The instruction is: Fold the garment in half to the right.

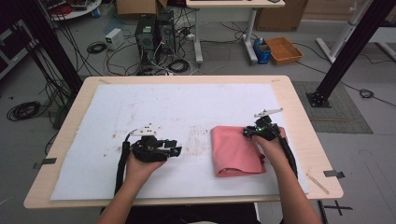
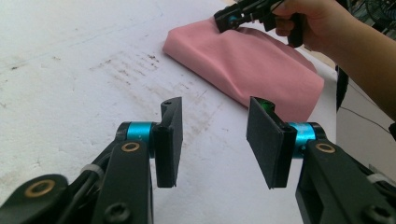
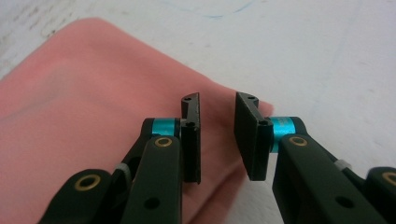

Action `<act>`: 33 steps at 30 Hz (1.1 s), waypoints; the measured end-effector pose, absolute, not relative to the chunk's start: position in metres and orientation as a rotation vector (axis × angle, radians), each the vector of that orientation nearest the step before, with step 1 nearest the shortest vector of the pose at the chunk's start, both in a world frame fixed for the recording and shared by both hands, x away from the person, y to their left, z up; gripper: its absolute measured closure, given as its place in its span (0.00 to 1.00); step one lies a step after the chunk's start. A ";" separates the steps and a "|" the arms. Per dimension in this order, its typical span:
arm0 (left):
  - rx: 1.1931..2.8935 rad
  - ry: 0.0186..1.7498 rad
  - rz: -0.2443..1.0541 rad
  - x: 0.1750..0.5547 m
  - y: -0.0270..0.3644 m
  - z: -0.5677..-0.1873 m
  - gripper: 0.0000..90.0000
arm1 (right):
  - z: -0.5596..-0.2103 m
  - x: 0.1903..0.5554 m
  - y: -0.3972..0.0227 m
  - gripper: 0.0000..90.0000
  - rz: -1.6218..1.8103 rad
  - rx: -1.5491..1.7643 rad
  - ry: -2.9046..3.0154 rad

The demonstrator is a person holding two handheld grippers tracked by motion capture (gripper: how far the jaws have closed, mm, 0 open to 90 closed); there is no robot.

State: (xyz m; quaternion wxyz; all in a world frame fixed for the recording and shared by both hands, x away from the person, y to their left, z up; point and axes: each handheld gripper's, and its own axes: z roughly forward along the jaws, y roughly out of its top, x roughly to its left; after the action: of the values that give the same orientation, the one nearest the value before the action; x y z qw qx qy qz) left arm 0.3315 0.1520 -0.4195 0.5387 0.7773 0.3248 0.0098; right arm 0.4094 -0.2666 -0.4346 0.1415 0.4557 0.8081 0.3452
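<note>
Pink cloth [image 1: 235, 150], folded, smooth, thick rounded edge, on white mat [image 1: 140, 112]

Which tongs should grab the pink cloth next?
Right. The right tongs hover open over the cloth's far corner, while the left tongs hang open over bare table, apart from it.

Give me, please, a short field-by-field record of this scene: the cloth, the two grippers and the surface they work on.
cloth: pink, folded, lying flat right of the table's middle
surface: white sheet with brownish smudges, on a light wooden table
left gripper: jaws apart, nothing between them, pointing toward the cloth and short of it
right gripper: jaws apart with a narrow gap, poised over the cloth's corner, pads not pressing on it
floor beyond: cables, computer towers, an orange tray
</note>
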 end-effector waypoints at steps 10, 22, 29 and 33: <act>1.848 0.785 0.035 0.332 0.154 -0.420 0.59 | -0.408 0.363 -0.258 0.68 1.154 1.114 2.337; 1.813 0.809 0.047 0.333 0.165 -0.419 0.54 | -0.441 0.311 -0.230 0.67 1.061 0.842 2.484; 1.807 0.805 0.057 0.333 0.168 -0.417 0.54 | -0.418 0.296 -0.207 0.62 1.159 0.709 2.462; 1.803 0.812 0.058 0.333 0.169 -0.417 0.54 | -0.423 0.288 -0.191 0.62 1.111 0.648 2.504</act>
State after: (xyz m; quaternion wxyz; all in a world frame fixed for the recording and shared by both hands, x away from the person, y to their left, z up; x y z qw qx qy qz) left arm 0.3332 0.1687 -0.4174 0.5494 0.7615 0.3429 0.0245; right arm 0.2882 -0.1912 -0.4230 0.1626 0.2272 0.8776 0.3895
